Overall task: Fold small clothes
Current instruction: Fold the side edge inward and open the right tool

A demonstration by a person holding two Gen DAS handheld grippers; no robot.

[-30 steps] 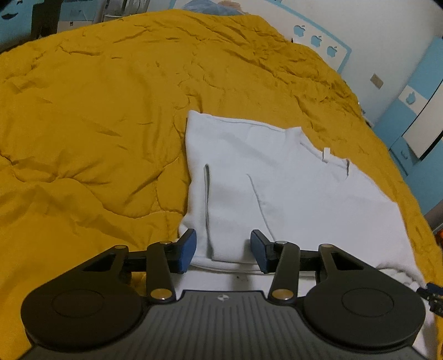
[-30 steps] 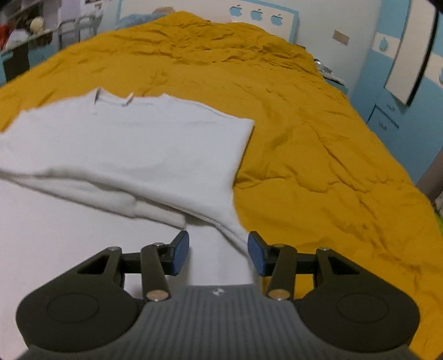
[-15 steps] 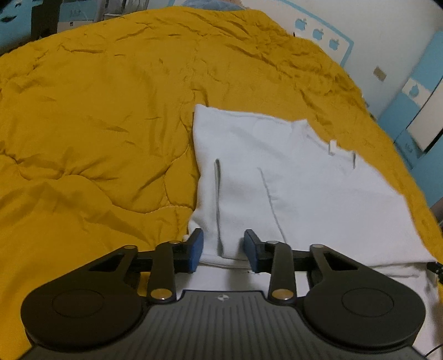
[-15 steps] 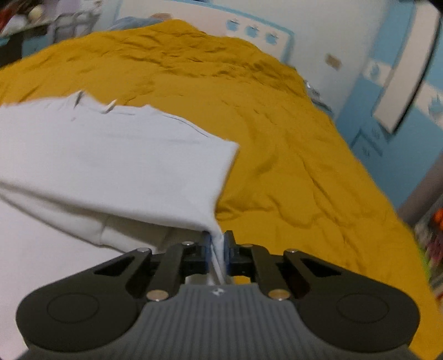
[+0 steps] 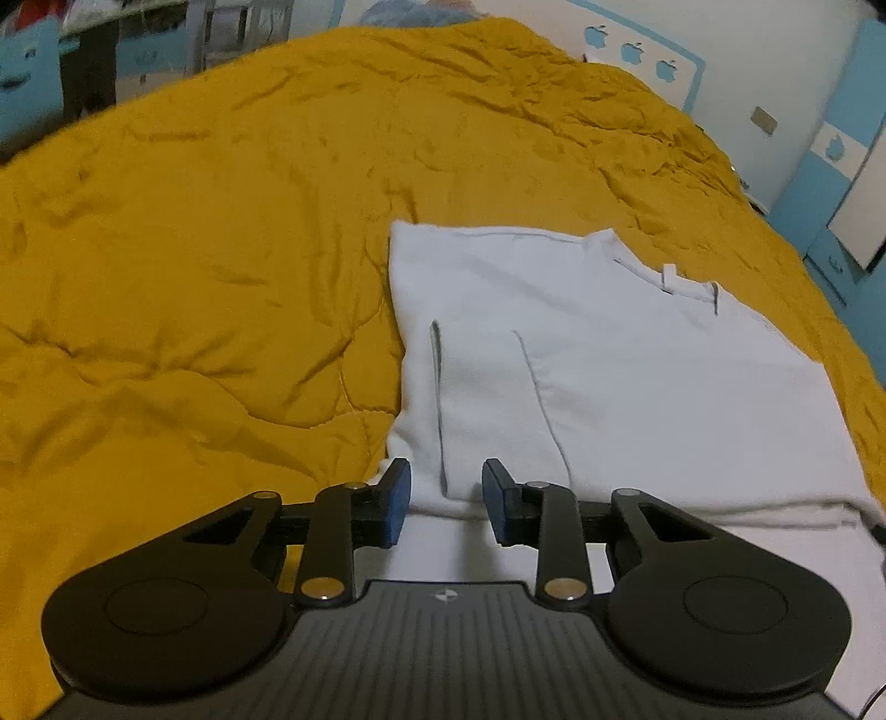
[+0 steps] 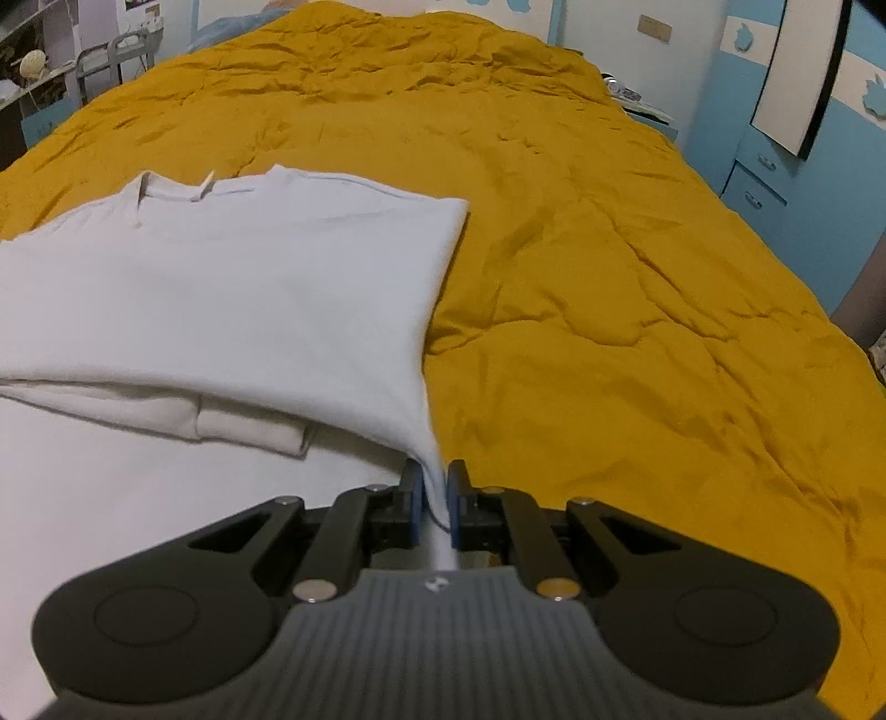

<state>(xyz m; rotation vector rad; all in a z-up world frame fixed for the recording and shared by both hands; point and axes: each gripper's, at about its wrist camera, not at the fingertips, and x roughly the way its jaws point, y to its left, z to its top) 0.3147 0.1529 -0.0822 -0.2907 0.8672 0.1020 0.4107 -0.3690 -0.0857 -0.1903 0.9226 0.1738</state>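
Observation:
A white T-shirt (image 5: 609, 376) lies partly folded on a mustard-yellow quilt (image 5: 194, 277), collar away from me. My left gripper (image 5: 446, 501) is open, its blue pads on either side of the shirt's near left folded edge, not pinching it. In the right wrist view the same shirt (image 6: 232, 299) lies to the left. My right gripper (image 6: 432, 501) is shut on the shirt's near right corner, and the cloth is pulled taut up to the pads.
The quilt (image 6: 637, 310) covers the whole bed. Blue-and-white cabinets (image 6: 786, 127) stand past the bed's right side. Shelves and a metal rack (image 6: 105, 61) stand at the far left. A white headboard with apple shapes (image 5: 637, 52) is at the far end.
My right gripper closed on the shirt's near right corner and holds it pulled taut. My left gripper narrowed around the left edge, then opened a little; it stays at that edge.

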